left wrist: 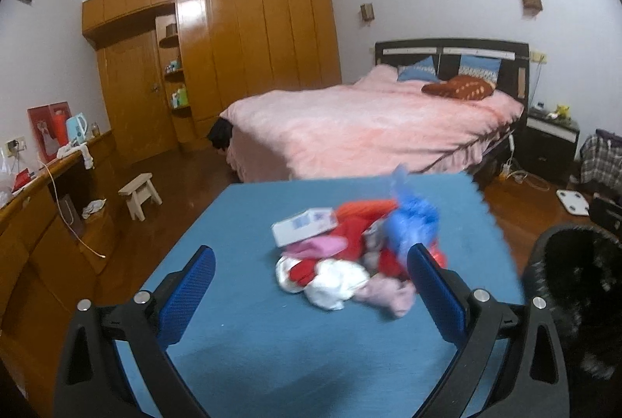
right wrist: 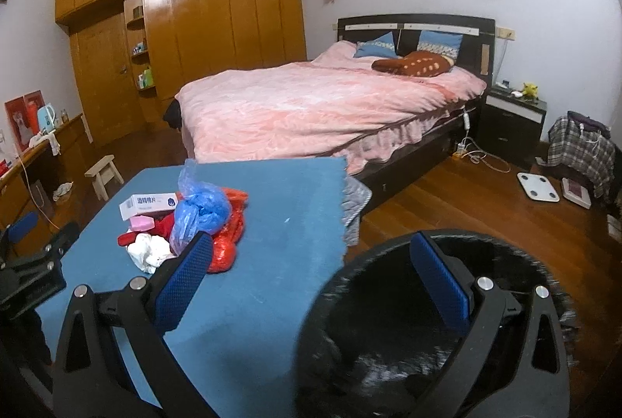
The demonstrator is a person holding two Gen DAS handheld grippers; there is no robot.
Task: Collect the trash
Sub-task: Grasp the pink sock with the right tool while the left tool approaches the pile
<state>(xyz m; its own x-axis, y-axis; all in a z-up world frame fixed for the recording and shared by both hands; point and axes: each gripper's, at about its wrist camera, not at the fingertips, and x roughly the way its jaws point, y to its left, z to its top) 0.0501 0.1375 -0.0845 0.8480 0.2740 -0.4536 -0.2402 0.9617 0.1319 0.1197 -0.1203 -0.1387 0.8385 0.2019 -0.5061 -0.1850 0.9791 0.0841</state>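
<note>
I see the trash pile (right wrist: 182, 223) on the table (right wrist: 272, 262), toward its left; the bin (right wrist: 388, 321) stands just right of it, apparently touching; the bed (right wrist: 311, 107) lies behind.

Both claws gape wide with nothing between their blue pads: the left claw (left wrist: 311, 262) held level, the right claw (right wrist: 311, 251) alongside it

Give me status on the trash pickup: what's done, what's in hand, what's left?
Done: nothing visibly binned. In hand: nothing; left gripper and right gripper are both open and empty. Left: the whole trash pile on the blue table, including white box and blue bag, beside the black bin.
</note>
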